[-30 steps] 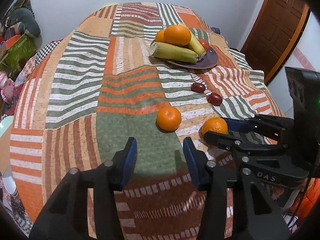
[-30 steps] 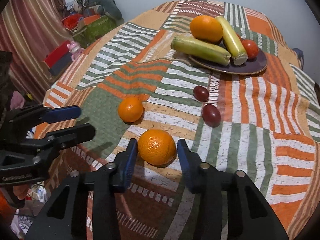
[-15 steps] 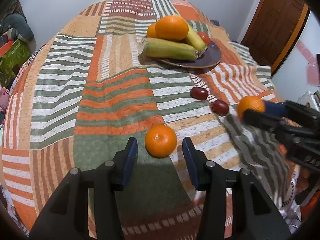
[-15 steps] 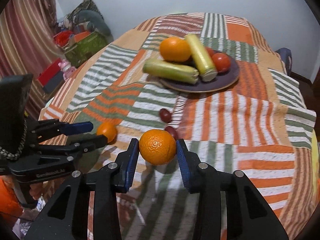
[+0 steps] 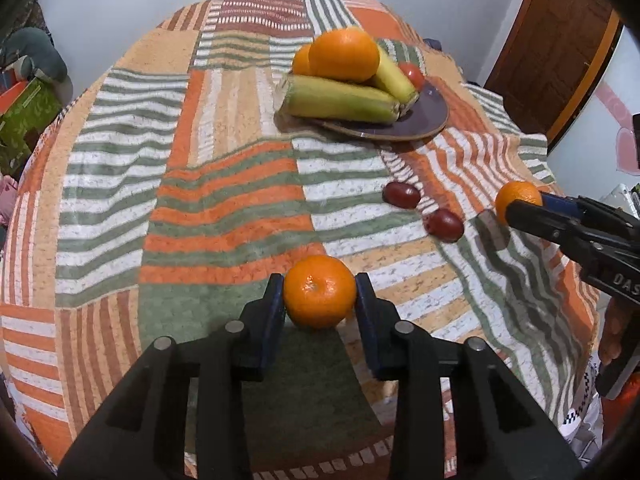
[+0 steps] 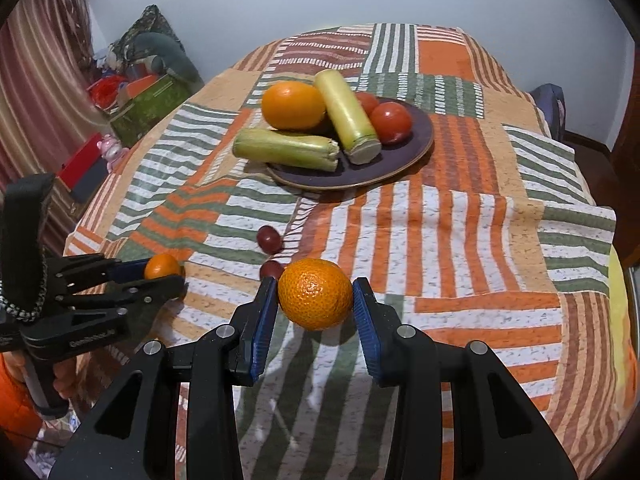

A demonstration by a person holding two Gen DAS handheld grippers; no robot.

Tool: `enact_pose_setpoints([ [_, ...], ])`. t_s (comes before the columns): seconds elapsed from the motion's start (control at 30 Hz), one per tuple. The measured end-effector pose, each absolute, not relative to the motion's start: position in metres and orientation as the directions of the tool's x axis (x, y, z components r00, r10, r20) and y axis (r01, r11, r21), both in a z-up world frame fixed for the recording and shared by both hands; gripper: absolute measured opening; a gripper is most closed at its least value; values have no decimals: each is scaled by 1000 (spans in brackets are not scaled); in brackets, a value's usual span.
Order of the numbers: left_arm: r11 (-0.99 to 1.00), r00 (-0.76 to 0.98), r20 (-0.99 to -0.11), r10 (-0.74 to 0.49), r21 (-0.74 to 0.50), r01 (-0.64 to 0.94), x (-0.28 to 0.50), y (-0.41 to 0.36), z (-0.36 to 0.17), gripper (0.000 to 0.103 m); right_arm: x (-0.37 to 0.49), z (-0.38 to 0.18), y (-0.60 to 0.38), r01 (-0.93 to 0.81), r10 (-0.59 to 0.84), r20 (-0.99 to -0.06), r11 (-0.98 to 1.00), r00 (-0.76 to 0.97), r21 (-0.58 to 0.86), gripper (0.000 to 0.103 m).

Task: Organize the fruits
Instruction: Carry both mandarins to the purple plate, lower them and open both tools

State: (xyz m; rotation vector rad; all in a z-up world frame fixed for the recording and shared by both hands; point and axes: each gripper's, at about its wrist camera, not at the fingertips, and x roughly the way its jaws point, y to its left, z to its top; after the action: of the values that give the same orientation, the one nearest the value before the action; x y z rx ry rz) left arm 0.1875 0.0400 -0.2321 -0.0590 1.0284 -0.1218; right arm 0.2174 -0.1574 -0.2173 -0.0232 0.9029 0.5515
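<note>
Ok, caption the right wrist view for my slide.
Right gripper lifts a small orange mandarin above the striped patchwork cloth, toward the dark round plate.

Left gripper (image 5: 320,300) closed on mandarin (image 5: 320,298), right gripper (image 6: 316,300) apparently lifted orange (image 6: 315,294) off quilt

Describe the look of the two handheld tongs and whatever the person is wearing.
Both tongs, left and right, are black plastic clamp frames with silver rivets and blue ribbed pads. White raised lettering marks the side of each body. A black-and-white braided cord hangs on the left unit. An orange sleeve shows beside it.
</note>
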Motion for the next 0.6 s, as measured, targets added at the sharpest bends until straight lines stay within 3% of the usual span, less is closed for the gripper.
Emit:
enact_pose_setpoints([
  [0.6,983,610,-771,-183,-122,140,242,14,-180,35,261,-193,-179,-443,427,-704,879,567,177,35],
])
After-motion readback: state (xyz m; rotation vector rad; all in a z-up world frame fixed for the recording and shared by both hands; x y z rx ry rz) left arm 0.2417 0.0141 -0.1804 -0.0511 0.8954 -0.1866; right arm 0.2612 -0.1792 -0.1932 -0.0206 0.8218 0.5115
